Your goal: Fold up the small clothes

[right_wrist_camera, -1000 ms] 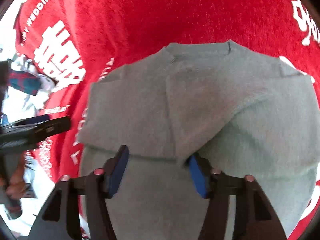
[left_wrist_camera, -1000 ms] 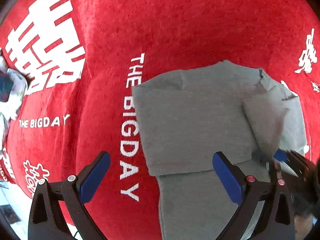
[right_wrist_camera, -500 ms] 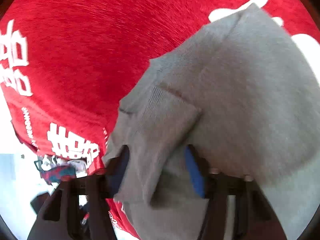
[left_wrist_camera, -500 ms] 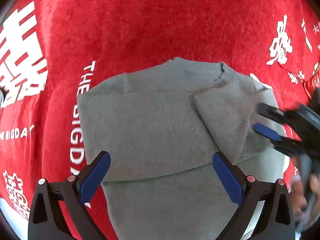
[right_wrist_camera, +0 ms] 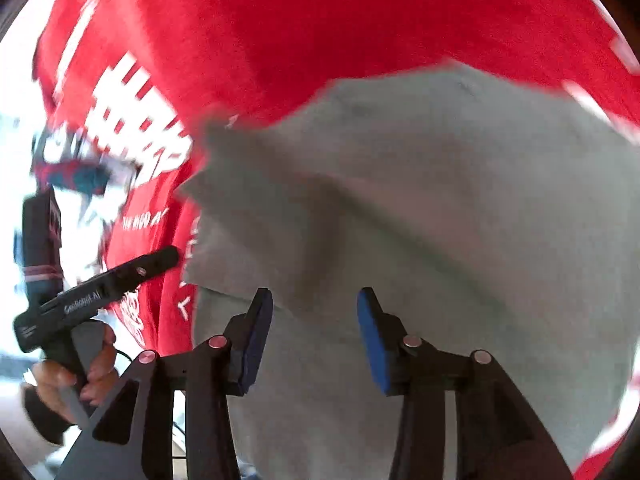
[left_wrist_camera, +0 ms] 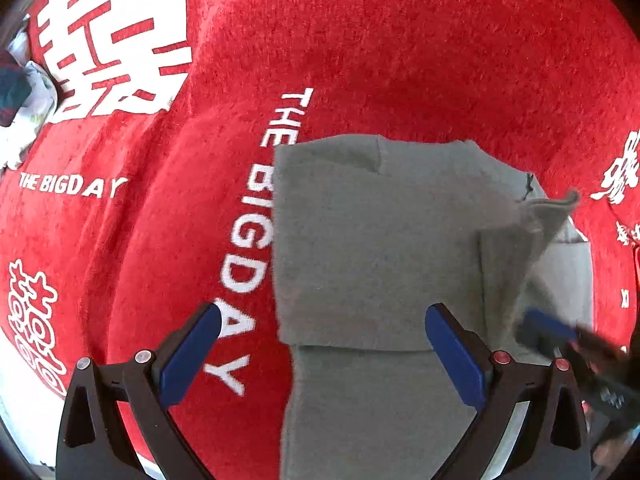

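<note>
A grey garment [left_wrist_camera: 380, 248] lies partly folded on the red cloth [left_wrist_camera: 360, 40]. My left gripper [left_wrist_camera: 322, 316] hangs open and wide over the garment's left edge, with nothing held. In the right wrist view it shows as a black tool [right_wrist_camera: 120, 280] in a hand [right_wrist_camera: 72, 372] at the left. My right gripper [right_wrist_camera: 314, 304] is over the grey garment [right_wrist_camera: 440, 220] and its jaws are opening. A raised grey flap [left_wrist_camera: 532, 232] stands just ahead of its blue pad [left_wrist_camera: 548, 330], and the pads do not press on it. This view is blurred.
White lettering and large characters are printed across the red cloth. A small heap of other clothes [left_wrist_camera: 16, 92] lies past its far left edge, also visible as a blurred heap [right_wrist_camera: 76, 176]. A pale surface shows beyond the cloth's left border.
The right gripper's jaws closed on a grey flap, carried it across the garment, and now stand apart again. The left gripper swung over the garment and back to its left edge.
</note>
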